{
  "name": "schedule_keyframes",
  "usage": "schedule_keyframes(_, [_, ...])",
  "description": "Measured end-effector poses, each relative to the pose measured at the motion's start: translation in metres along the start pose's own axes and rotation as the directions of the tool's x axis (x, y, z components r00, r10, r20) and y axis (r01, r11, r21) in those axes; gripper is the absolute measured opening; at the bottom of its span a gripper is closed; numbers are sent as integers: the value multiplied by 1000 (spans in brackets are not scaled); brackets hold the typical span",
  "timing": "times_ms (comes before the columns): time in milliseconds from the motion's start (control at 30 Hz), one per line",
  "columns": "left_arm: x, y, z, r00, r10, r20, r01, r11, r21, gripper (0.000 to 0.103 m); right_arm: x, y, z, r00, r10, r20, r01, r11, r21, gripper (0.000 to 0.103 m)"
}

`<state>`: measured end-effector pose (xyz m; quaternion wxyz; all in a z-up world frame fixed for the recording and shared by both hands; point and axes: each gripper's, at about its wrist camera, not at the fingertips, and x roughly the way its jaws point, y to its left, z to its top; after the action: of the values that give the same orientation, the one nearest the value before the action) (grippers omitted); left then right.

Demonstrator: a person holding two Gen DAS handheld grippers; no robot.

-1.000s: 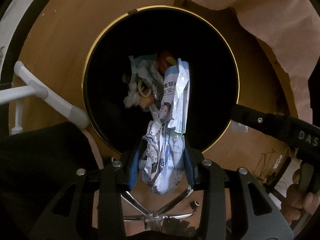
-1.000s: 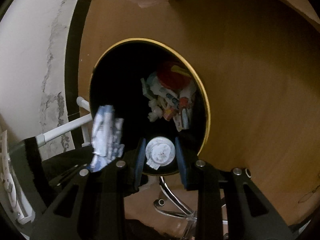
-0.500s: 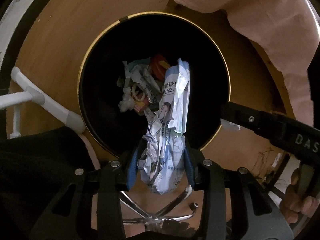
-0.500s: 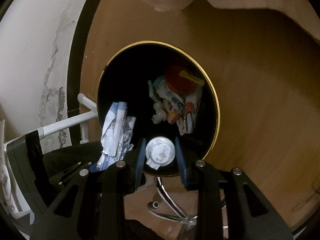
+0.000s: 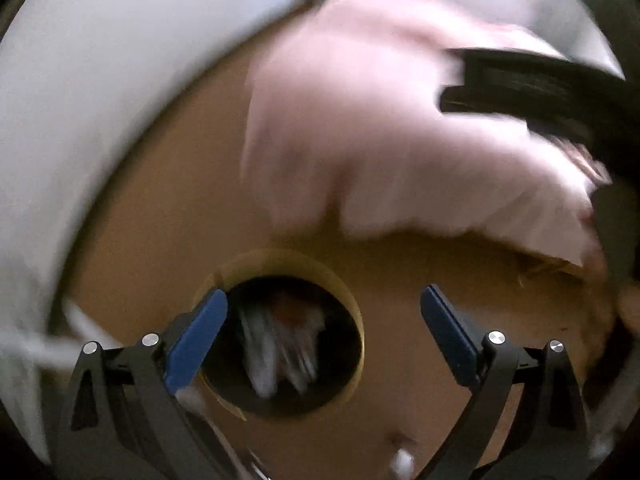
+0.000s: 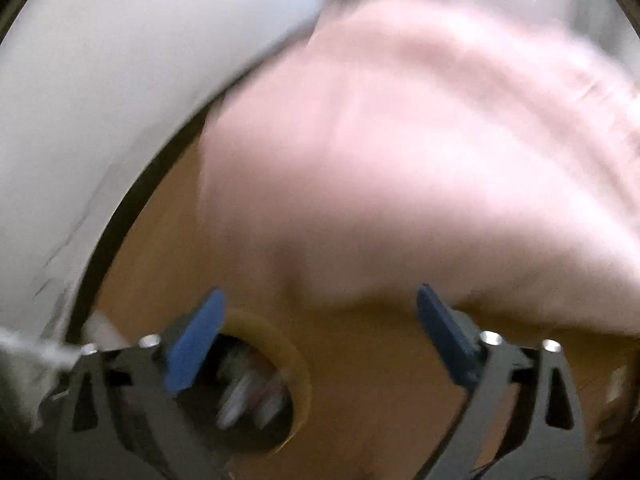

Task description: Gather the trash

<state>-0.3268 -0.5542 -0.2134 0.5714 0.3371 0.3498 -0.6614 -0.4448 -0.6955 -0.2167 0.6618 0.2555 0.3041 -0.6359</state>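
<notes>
Nothing to read here: both wrist views are smeared with motion blur, and no lettering, label, brand or number comes through on any surface. The crumpled trash down in the round bin shows only pale and reddish smudges, any print on it illegible.

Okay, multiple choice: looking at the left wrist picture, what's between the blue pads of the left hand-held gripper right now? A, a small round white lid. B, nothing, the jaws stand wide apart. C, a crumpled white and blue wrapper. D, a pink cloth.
B: the left hand-held gripper has just opened and its blue pads stand far apart with nothing clamped; only the round black gold-rimmed trash bin with blurred litter shows below.
</notes>
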Motion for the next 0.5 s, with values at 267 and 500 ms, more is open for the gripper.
schedule_keyframes(267, [-257, 38, 26, 804, 178, 567, -134, 984, -120, 96, -195, 20, 42, 805, 163, 570, -233, 971, 52, 96])
schedule_keyframes(500, [-387, 184, -78, 529, 753, 390, -488, 647, -586, 96, -300, 174, -18, 523, 577, 628, -487, 806, -336, 96])
